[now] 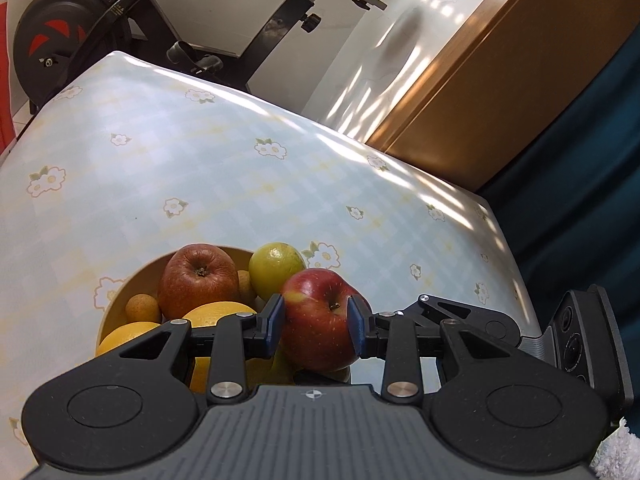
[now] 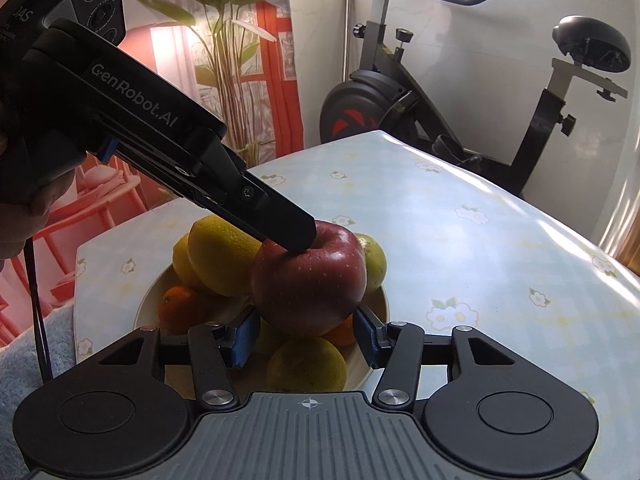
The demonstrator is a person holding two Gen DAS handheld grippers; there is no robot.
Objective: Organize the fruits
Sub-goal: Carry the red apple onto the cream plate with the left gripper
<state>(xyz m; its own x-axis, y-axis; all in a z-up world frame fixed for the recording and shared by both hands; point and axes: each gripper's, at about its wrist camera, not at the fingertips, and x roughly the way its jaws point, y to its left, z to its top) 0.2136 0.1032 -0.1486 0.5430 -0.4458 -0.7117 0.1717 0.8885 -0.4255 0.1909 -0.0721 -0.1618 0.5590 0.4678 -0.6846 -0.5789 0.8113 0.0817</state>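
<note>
The red apple (image 1: 316,328) is held over the right side of the bowl (image 1: 116,300), level with the top of the piled fruit; whether its underside rests on that fruit cannot be told. It is clamped at its middle by the left fingers (image 1: 276,324), which are closed only as far as the apple's width, one blue pad pressed on each flank and the stem hollow turned toward the camera. In the right wrist view one left finger (image 2: 280,220) is seen laid against the top of the apple (image 2: 308,284), and the lower flanks of the fruit are flanked closely by the right fingers (image 2: 242,338), set partly open; whether their pads press on the skin cannot be told. Behind the held apple a russet apple (image 1: 198,280) and a green citrus fruit (image 1: 276,268) are piled, with large yellow citrus fruits (image 1: 218,314) and a small brown round fruit (image 1: 142,308) beside them, and a mandarin (image 2: 178,308) is seen low at the bowl's left side. The bowl stands near the near edge of the desk (image 1: 200,180), toward its left corner in the right wrist view; the desk is covered by a pale checked cloth with flowers. The left tool is gripped by a person's hand (image 2: 24,208). A pale blue towel (image 2: 24,360) lies beside the near-left corner, and an exercise bike (image 2: 460,92) stands beyond the far edge.
</note>
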